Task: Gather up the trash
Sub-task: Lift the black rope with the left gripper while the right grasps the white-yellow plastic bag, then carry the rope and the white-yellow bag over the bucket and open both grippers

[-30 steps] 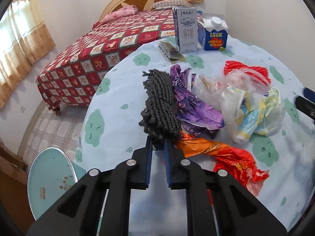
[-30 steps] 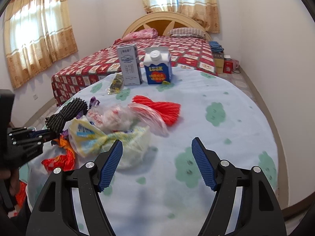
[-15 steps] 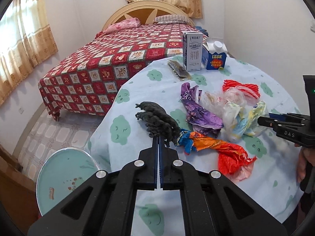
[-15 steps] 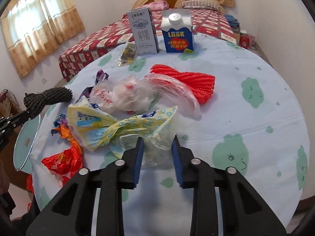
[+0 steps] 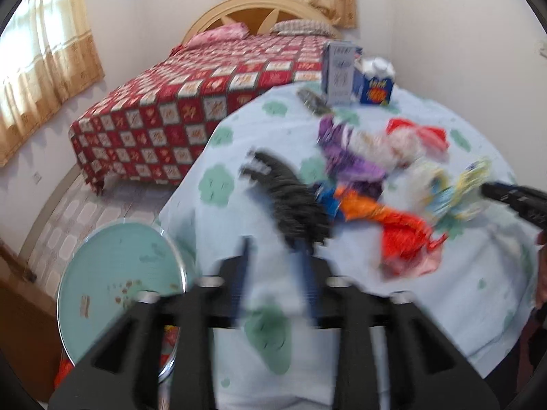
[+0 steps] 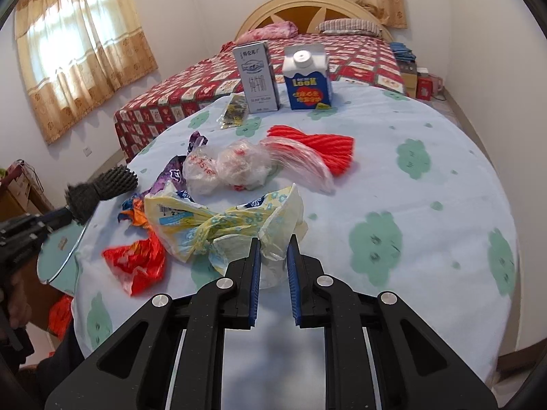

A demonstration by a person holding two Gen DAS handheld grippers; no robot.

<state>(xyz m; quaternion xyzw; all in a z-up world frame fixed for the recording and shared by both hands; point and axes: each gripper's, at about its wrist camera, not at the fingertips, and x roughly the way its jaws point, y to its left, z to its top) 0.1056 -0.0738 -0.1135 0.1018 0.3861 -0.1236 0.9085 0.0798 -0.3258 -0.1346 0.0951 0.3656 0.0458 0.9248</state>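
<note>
Blurred throughout on the left wrist side, sharp on the right

Left wrist view: looking past the left gripper (image 5: 273,242), jaws spreading apart, bare tablecloth in the gap. Just beyond the right-hand fingertip, at centre frame, the black cord bundle (image 5: 287,194); too smeared to tell whether touching the pad. Lower left, beside the table (image 5: 478,290), a round teal disc (image 5: 119,290), shown whole only here. Upper left, the red patchwork bed (image 5: 171,109). At the right edge, the dark tip of the other tool poking into the litter

Right wrist view: looking past the right gripper (image 6: 273,241), jaws closing on the near edge of the yellow-and-blue plastic bag (image 6: 218,222), clear film bunched between the blue pads. Bag at lower centre, on the cloth. Legible only here: a clear bag (image 6: 232,167) and a red cord bundle (image 6: 318,147) behind it, an orange-red wrapper (image 6: 136,259) to its left, a purple wrapper (image 6: 177,171) further back, then a grey carton (image 6: 256,78) and a blue carton (image 6: 307,78) upright side by side near the far rim. At mid left, the black bundle at the tip of the left tool, out past the table's edge
</note>
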